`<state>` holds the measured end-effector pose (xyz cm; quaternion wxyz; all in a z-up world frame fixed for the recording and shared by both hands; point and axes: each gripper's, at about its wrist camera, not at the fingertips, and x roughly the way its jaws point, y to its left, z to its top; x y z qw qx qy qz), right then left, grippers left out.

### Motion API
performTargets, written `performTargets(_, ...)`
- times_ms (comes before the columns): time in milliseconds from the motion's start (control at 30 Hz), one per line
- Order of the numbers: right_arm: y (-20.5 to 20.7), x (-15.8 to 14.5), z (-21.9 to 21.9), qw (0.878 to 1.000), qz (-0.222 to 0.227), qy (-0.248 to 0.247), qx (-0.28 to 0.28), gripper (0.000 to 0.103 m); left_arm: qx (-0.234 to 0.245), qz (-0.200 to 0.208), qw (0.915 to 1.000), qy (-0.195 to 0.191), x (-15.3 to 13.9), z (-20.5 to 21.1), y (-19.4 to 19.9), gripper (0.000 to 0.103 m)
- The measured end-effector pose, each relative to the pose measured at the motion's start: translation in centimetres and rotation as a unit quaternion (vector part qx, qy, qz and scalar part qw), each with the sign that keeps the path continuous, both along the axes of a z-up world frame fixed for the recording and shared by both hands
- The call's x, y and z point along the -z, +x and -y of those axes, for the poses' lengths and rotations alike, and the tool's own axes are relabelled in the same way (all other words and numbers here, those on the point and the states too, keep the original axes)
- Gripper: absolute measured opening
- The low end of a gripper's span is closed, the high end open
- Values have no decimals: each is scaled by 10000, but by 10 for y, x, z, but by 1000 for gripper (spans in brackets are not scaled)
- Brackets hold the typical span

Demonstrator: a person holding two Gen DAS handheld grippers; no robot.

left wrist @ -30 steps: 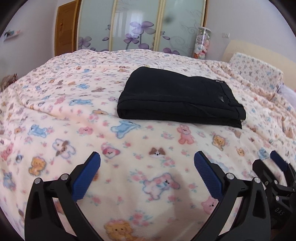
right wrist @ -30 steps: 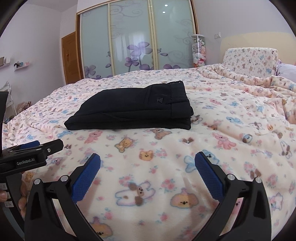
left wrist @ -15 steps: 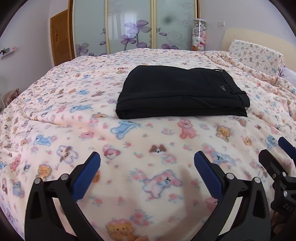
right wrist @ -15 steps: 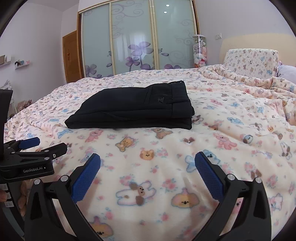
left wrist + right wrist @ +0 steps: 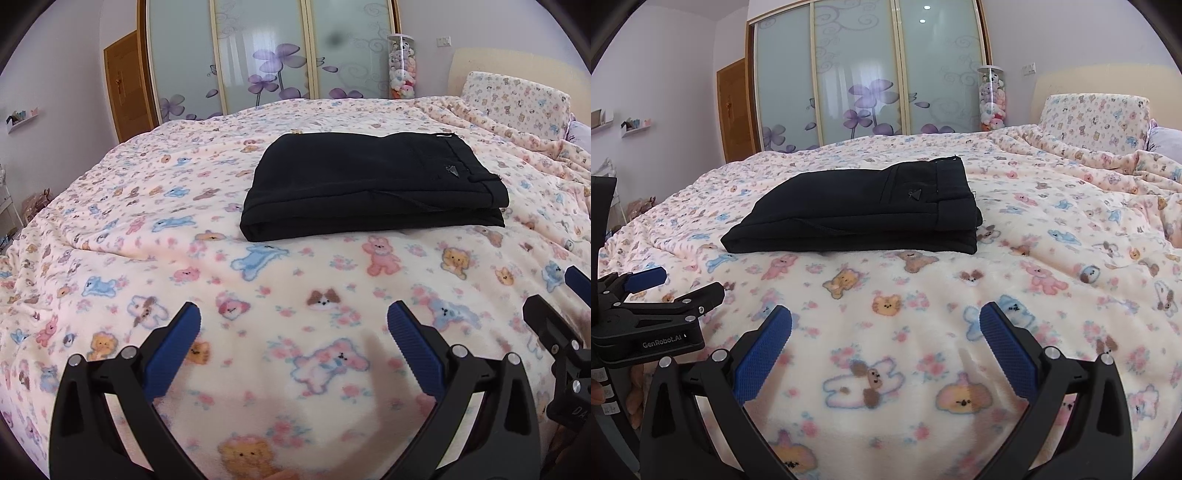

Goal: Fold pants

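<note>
folded black fabric pants [image 5: 373, 192] lie as a flat rectangular stack on the pale pink fleece blanket printed with cartoon animals [image 5: 147, 229], which covers the bed. waistband end with a small triangular emblem points toward the matching print pillow [image 5: 517, 103]; the folded edge faces the cameras. layers sit stacked, edges roughly aligned.

left gripper [image 5: 293, 326], black frame with blue ribbed pads: jaws spread wide, nothing between them, held above the blanket, well short of the pants. right gripper [image 5: 885, 326], same build: jaws likewise spread wide and empty, also near the blanket's front area and apart from the pants.

in the right wrist view the left gripper appears at the left edge, side by side with the right one, its black body marked "genrobot.ai".

background: frosted glass sliding wardrobe doors with purple flower pattern [image 5: 868, 85], a clear tall cylinder filled with plush toys [image 5: 991, 99], a brown wooden door [image 5: 733, 110].
</note>
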<state>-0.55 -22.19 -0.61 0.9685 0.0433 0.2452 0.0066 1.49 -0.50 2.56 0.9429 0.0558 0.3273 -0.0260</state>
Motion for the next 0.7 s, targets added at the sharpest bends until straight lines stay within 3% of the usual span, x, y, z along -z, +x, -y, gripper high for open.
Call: performTargets(700,1,1,-1,10000,-11,4,-6,102,-28,-16,10000,-3,1,-2,1,101)
